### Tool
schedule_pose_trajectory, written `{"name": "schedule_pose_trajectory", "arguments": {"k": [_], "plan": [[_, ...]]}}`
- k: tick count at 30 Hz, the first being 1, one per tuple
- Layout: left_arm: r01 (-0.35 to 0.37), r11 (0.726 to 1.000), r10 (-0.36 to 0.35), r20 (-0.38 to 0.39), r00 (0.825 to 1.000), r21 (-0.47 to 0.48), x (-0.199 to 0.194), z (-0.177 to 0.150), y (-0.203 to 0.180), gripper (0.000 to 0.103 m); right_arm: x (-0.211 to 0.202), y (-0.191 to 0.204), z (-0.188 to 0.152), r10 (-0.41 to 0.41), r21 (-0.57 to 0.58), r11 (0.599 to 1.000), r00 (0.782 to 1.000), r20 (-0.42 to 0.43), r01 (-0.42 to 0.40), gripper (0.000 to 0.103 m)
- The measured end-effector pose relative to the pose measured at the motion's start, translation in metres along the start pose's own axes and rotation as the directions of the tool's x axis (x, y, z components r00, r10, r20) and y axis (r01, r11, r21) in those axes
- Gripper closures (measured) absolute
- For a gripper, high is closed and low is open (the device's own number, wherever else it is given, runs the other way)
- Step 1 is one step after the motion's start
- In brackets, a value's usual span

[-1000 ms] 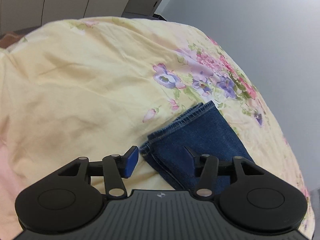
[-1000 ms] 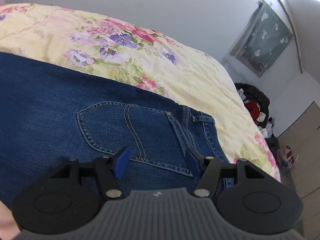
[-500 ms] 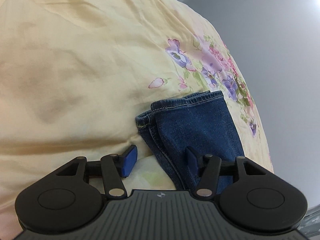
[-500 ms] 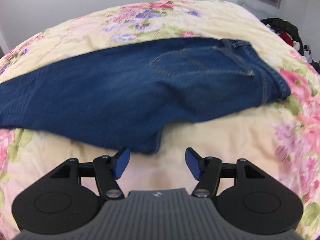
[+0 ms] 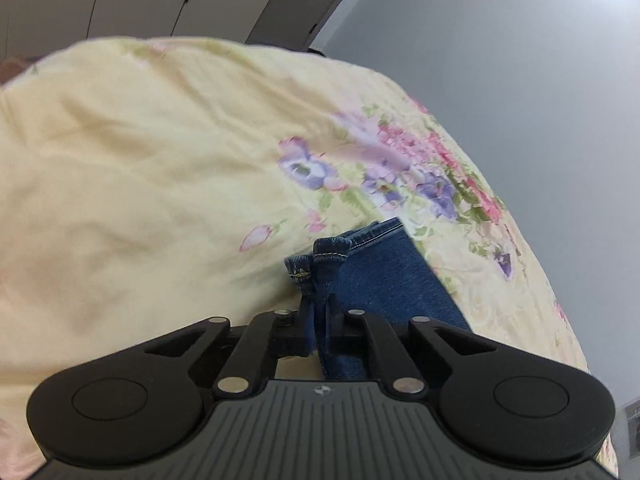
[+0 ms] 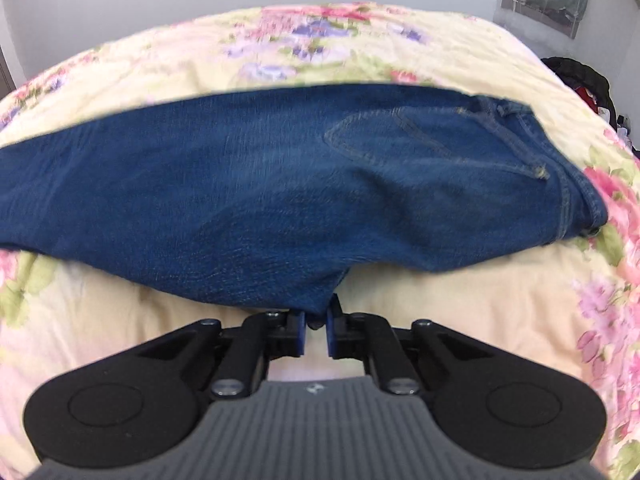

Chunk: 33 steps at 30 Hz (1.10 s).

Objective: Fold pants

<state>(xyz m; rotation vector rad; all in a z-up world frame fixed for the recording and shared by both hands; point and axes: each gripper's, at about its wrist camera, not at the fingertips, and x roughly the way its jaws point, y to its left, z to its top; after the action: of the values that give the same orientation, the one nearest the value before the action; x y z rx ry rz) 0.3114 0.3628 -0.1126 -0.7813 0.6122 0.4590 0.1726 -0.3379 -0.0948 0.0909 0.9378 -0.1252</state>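
1. The bedspread (image 6: 460, 320) is pale yellow with pink and purple flowers, and it fills most of both views, right up to the grey wall at the top.
2. The jeans (image 6: 260, 200) lie flat on it, stretched across the middle of the right wrist frame. The waistband and back pocket sit at centre right, and the legs run off the left edge.
3. The left gripper (image 5: 320, 328) is at bottom centre of its frame. Its jaws are pinched tight on the leg cuffs (image 5: 320, 256), which bunch up just above it.
4. The right gripper (image 6: 316, 326) is at bottom centre too, nipped narrow on the near edge of the denim.
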Motion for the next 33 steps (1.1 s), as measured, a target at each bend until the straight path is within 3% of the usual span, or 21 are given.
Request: {"name": "schedule_pose_trajectory", "arguments": {"k": [2, 5, 7, 11, 17, 18, 20, 23, 26, 28, 33], "plan": [[0.009, 0.999, -0.010, 0.022, 1.000, 0.042, -0.015, 0.004, -0.004, 0.098, -0.017, -0.006, 0.010, 0.015, 0.014, 1.000, 1.000, 0.026, -0.015, 0.102], [-0.036, 0.997, 0.035, 0.012, 0.999, 0.074, -0.013, 0.002, 0.005, 0.098, -0.026, -0.008, 0.015, 0.003, -0.011, 1.000, 1.000, 0.014, -0.003, 0.102], [-0.064, 0.997, 0.065, -0.013, 0.998, 0.043, -0.001, -0.004, 0.017, 0.098, -0.011, -0.008, 0.006, -0.001, -0.009, 1.000, 0.999, -0.053, 0.001, 0.102], [-0.104, 0.992, 0.105, -0.006, 0.994, 0.070, 0.013, -0.018, 0.020, 0.096, 0.016, -0.014, -0.014, 0.016, 0.027, 1.000, 0.989, -0.144, -0.013, 0.102], [-0.165, 0.975, 0.169, -0.015, 0.986, 0.146, 0.001, -0.009, 0.011, 0.065, 0.008, -0.029, -0.019, 0.060, 0.073, 0.996, 0.974, -0.219, -0.044, 0.099], [-0.169, 0.974, 0.171, -0.002, 0.985, 0.151, -0.004, -0.008, 0.010, 0.060, 0.000, -0.034, -0.020, 0.056, 0.070, 0.997, 0.975, -0.214, -0.042, 0.099], [-0.162, 0.971, 0.161, 0.020, 0.987, 0.176, -0.015, -0.009, 0.004, 0.060, -0.009, -0.045, -0.018, 0.047, 0.069, 0.997, 0.982, -0.184, -0.035, 0.097], [-0.111, 0.968, 0.114, 0.000, 0.993, 0.225, -0.026, -0.017, -0.009, 0.060, -0.023, -0.071, -0.007, 0.006, 0.084, 0.996, 0.993, -0.117, 0.004, 0.082], [-0.040, 0.961, 0.056, -0.051, 0.997, 0.273, -0.031, -0.034, -0.032, 0.060, -0.030, -0.115, 0.007, -0.017, 0.173, 0.985, 0.999, -0.050, 0.026, 0.067], [-0.006, 0.948, 0.031, -0.074, 0.997, 0.319, -0.032, -0.049, -0.049, 0.060, -0.029, -0.152, 0.018, -0.016, 0.290, 0.957, 1.000, -0.018, 0.020, 0.053], [0.026, 0.878, 0.024, -0.098, 0.995, 0.478, -0.025, -0.094, -0.089, 0.060, -0.010, -0.237, 0.024, -0.004, 0.546, 0.837, 0.997, 0.074, -0.037, 0.050]]}}
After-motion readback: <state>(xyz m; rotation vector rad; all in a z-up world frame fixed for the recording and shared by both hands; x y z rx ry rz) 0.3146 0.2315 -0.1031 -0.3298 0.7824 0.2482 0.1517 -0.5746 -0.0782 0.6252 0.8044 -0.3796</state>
